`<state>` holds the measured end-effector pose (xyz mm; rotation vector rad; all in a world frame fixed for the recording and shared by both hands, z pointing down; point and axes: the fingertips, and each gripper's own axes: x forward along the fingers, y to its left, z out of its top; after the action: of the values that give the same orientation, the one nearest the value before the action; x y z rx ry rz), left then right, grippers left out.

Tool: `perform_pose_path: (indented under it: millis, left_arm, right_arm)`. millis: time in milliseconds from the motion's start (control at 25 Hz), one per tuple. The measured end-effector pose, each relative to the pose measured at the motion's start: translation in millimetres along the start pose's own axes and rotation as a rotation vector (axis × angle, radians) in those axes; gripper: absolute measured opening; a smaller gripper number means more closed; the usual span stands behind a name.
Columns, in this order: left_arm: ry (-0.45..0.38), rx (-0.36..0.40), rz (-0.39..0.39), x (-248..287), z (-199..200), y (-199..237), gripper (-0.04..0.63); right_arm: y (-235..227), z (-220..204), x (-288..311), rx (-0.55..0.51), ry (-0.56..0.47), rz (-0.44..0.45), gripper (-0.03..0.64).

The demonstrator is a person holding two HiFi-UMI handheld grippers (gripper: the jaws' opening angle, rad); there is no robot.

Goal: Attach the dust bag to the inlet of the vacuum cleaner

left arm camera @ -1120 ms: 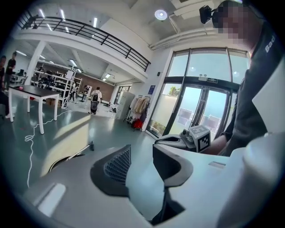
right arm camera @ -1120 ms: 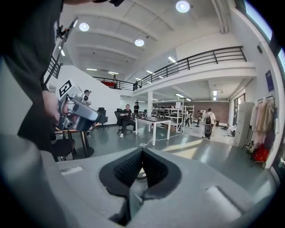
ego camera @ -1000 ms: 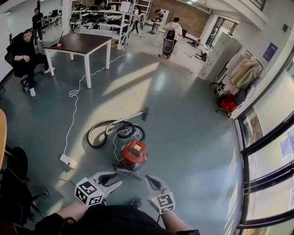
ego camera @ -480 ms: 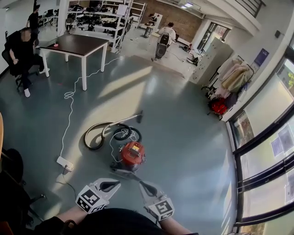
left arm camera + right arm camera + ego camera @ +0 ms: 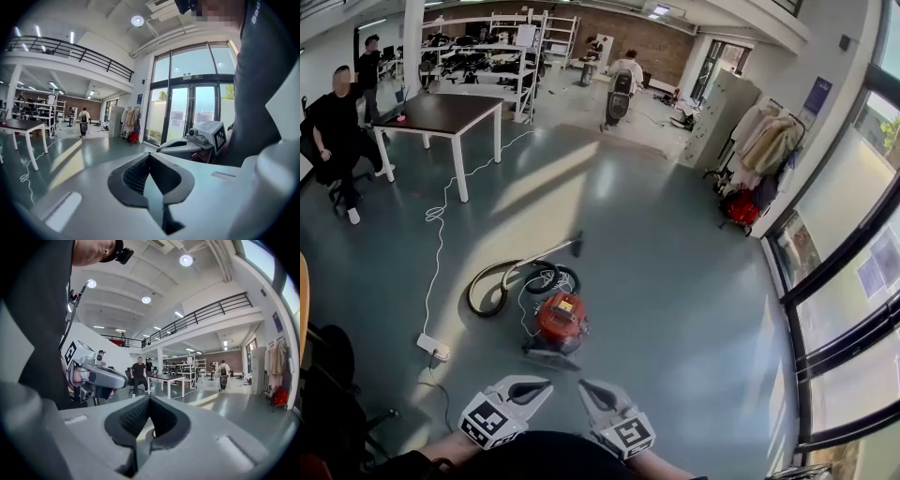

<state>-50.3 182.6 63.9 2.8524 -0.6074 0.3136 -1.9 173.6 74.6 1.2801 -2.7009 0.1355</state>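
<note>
1. Both grippers now sit a little farther back from the vacuum cleaner than a second ago. The head view has shifted too, so the machine looks slightly farther off.
2. The left gripper is clenched, jaws together with nothing between them. The right gripper is clenched and empty as well. They hang side by side at 6 o'clock in the head view, tips toward the machine.
3. The red vacuum cleaner stands on the floor at the grippers' 12 o'clock. Its hose is coiled at its 10 o'clock, and a dark flap lies at its 6 o'clock.
4. No view shows the dust bag, and the inlet is too small to read.
5. Step in hand, as a judgement: this fits either hands drawn off a bag already seated inside, or hands idle with the bag somewhere out of sight. The pictures do not settle which.
6. Any next move calls first for a closer look into the machine's near side, since the inlet's state decides everything else.
</note>
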Motion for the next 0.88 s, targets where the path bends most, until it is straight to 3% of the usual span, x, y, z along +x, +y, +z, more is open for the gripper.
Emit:
perform_pose_path:
  millis: [240,880]
  left_arm:
    - [0.014,0.009,-0.004,3,-2,-18,0.009]
    - [0.007,0.003,0.018,-12,-9,-19,0.009]
  right_arm:
    - [5,9,-17,0.031,-0.030,-0.001,-0.009]
    - [22,2,-12,-0.009,-0.024,0.023,-0.009]
